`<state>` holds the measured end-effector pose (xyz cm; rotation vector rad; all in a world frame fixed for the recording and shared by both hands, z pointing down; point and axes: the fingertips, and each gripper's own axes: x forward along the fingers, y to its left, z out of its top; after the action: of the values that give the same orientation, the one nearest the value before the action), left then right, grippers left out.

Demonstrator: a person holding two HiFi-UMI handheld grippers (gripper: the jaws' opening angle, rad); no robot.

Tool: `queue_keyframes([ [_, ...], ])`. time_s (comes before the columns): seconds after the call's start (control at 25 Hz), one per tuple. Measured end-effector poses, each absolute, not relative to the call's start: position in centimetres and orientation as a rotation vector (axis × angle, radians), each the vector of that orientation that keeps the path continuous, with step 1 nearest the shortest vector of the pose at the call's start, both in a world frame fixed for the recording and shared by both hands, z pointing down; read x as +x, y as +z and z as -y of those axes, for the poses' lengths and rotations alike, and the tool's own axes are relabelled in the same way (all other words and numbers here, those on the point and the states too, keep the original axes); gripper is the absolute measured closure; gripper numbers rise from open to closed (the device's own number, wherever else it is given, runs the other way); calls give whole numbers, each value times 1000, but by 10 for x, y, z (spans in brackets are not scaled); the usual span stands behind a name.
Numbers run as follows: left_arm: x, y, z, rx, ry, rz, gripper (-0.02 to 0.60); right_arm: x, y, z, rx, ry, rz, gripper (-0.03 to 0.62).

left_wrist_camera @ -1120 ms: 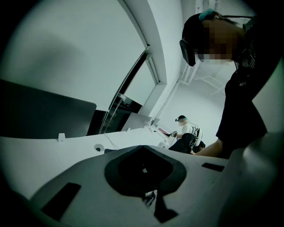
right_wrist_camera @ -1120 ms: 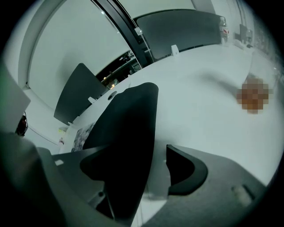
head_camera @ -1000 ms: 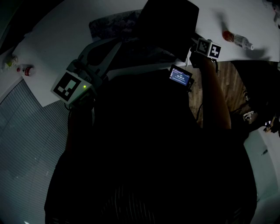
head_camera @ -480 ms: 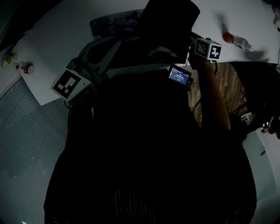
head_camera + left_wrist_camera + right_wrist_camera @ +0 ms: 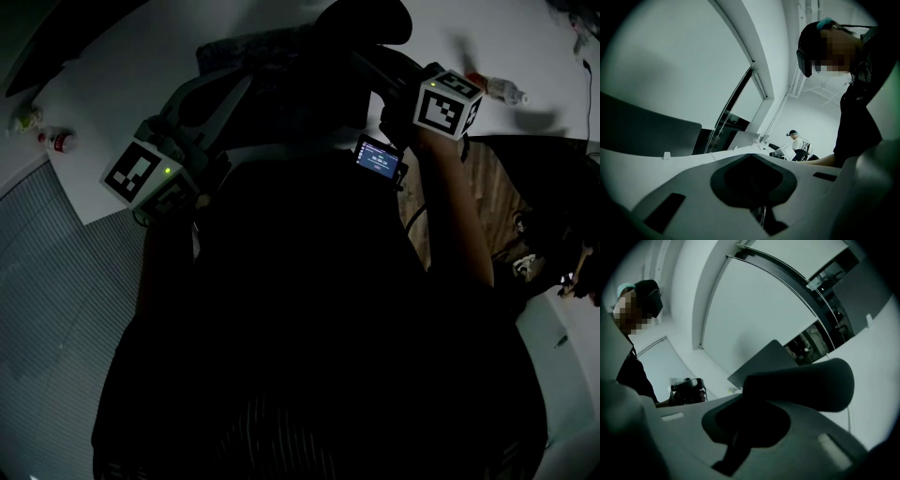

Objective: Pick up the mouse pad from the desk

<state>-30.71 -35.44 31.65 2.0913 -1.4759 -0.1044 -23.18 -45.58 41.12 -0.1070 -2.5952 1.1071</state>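
Observation:
The black mouse pad (image 5: 361,42) hangs curled above the white desk (image 5: 112,66) at the top middle of the head view. My right gripper (image 5: 398,80), with its marker cube just right of the pad, is shut on the pad's near edge. In the right gripper view the pad (image 5: 806,383) bends out of the right gripper (image 5: 747,420) as a thick dark roll. My left gripper (image 5: 220,94) reaches in from the left, apart from the pad. In its own view the left gripper (image 5: 752,180) has its jaws together with nothing between them.
A dark patterned mat (image 5: 244,47) lies on the desk beside the pad. A bottle (image 5: 502,87) lies at the far right, and small red-capped items (image 5: 56,141) sit near the desk's left edge. A dark monitor (image 5: 647,136) stands left; another person (image 5: 797,140) sits far off.
The right gripper has risen and turned with the mouse pad, which has come off the desk and curled. The left gripper has lifted slightly.

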Motion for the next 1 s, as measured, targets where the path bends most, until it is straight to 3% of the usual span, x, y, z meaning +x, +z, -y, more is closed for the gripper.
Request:
queue_keyframes([
  [0.52, -312, 232, 341, 2220, -115, 1672, 574, -238, 210, 395, -463, 680, 2858, 576],
  [1.0, -315, 207, 355, 2267, -122, 1715, 574, -239, 184, 419, -398, 577, 2903, 576],
])
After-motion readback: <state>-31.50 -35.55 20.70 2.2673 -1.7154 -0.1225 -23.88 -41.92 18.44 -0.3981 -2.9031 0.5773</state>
